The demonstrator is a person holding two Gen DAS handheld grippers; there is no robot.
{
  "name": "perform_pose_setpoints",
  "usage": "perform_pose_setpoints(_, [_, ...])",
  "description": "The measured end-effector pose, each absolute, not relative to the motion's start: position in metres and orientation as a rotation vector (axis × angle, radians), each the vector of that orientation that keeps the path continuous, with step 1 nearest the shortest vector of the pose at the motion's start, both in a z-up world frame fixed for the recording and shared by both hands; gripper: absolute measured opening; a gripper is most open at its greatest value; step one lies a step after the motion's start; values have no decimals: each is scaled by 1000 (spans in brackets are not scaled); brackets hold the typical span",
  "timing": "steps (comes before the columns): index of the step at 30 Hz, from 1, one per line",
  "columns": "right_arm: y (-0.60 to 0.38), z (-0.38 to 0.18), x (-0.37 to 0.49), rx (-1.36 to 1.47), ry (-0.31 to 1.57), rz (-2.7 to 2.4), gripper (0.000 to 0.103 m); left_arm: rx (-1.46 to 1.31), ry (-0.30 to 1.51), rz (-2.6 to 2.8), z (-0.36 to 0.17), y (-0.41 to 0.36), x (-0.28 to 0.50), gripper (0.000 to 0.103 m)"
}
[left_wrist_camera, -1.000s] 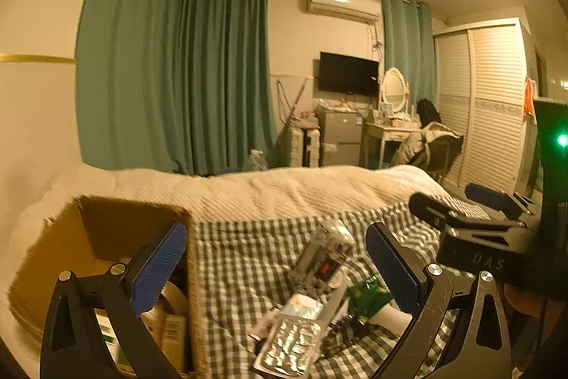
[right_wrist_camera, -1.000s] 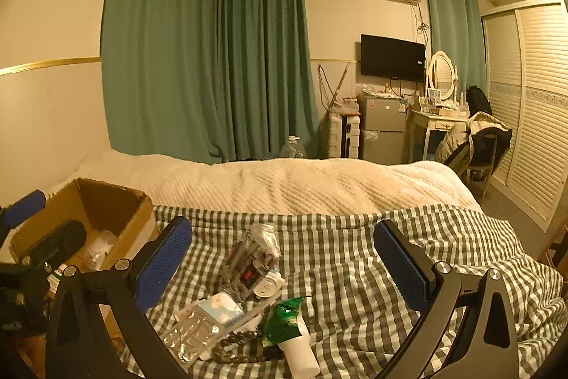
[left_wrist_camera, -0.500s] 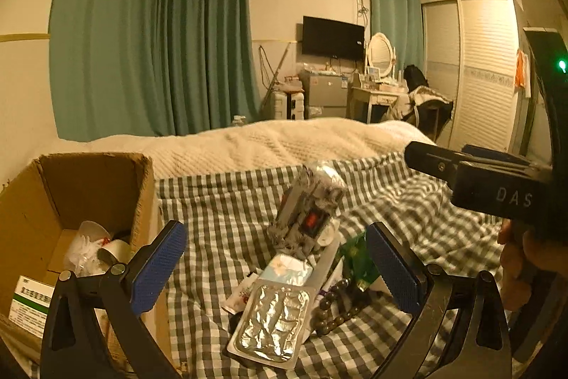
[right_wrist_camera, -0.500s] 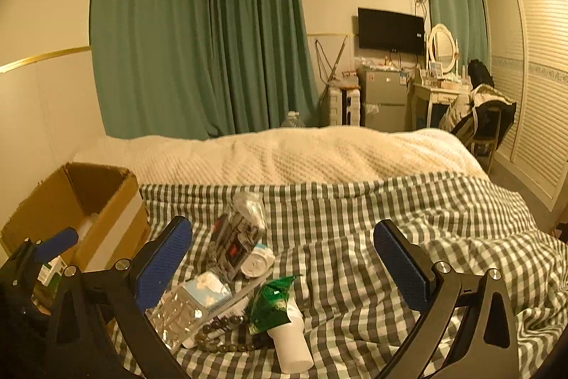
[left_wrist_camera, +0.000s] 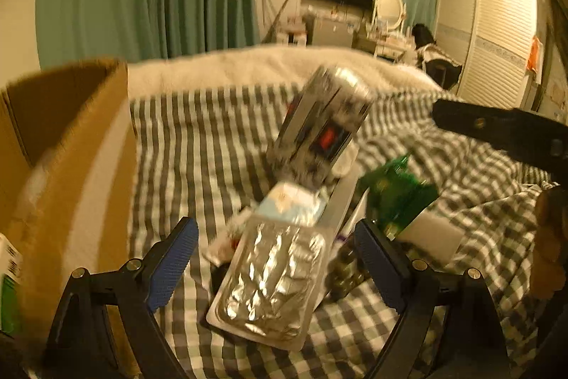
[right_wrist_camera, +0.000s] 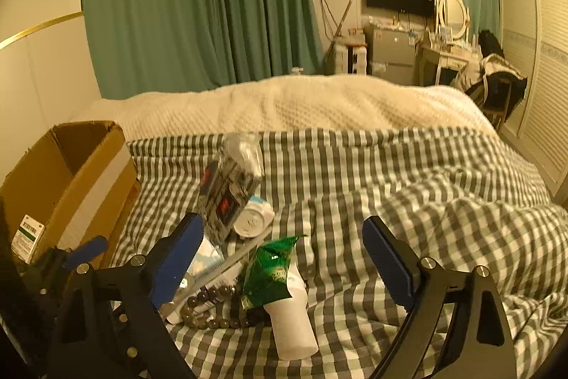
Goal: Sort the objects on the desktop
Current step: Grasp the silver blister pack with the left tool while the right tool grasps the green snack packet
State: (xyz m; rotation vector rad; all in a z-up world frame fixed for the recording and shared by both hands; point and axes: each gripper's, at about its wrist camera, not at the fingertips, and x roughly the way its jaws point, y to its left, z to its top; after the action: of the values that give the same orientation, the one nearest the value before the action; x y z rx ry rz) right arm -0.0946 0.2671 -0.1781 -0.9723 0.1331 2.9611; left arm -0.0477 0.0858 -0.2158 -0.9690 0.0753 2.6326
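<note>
Both jaws wide but closing, nothing gripped: left hand-held gripper (left_wrist_camera: 277, 263) framing the foil blister pack (left_wrist_camera: 273, 279), right hand-held gripper (right_wrist_camera: 282, 260) over green packet (right_wrist_camera: 271, 269), cardboard box (right_wrist_camera: 71, 180) beside for sorting.

Left side: we see the cardboard box (right_wrist_camera: 67, 187) standing as a wall at the bed's left edge, its top open.
Centre pile: the blister pack (left_wrist_camera: 273, 276), grey packet (right_wrist_camera: 230, 190), green wrapper (right_wrist_camera: 269, 269), white bottle (right_wrist_camera: 291, 318) and bead string (right_wrist_camera: 209, 304) crowd together, touching or overlapping.
Between box and pile: we find a narrow strip of bare checked sheet (left_wrist_camera: 198, 158).
Right side: open checked sheet, rumpled into folds.
Far side: bare cream blanket (right_wrist_camera: 284, 102).
Near left: the left gripper (right_wrist_camera: 83, 249) stands just beside the pile.
</note>
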Motion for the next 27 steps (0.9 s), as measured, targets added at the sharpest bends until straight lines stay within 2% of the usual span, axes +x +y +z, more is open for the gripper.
perform_pose_setpoints(8, [260, -196, -109, -1101, 107, 2918, 91, -1103, 160, 2575, -235, 87, -56, 92])
perform_pose_setpoints(19, [255, -223, -128, -1267, 78, 2855, 91, -1182, 133, 2510, -249, 83, -65, 96])
perform_pose_setpoints(21, [255, -228, -130, -1296, 74, 2842, 85, -1203, 126, 2483, -253, 86, -68, 96])
perform_pose_setpoints(24, [254, -234, -133, -1329, 55, 2812, 67, -1216, 130, 2474, -254, 86, -68, 96])
perform_pose_setpoints(25, [254, -235, -133, -1336, 54, 2806, 64, -1224, 132, 2469, -254, 86, -68, 96])
perform_pose_setpoints(26, [254, -236, -133, -1340, 61, 2810, 61, -1228, 128, 2464, -254, 86, -68, 94])
perform_pose_setpoints(27, [255, -236, -132, -1339, 67, 2814, 57, -1230, 116, 2455, -254, 85, -68, 86])
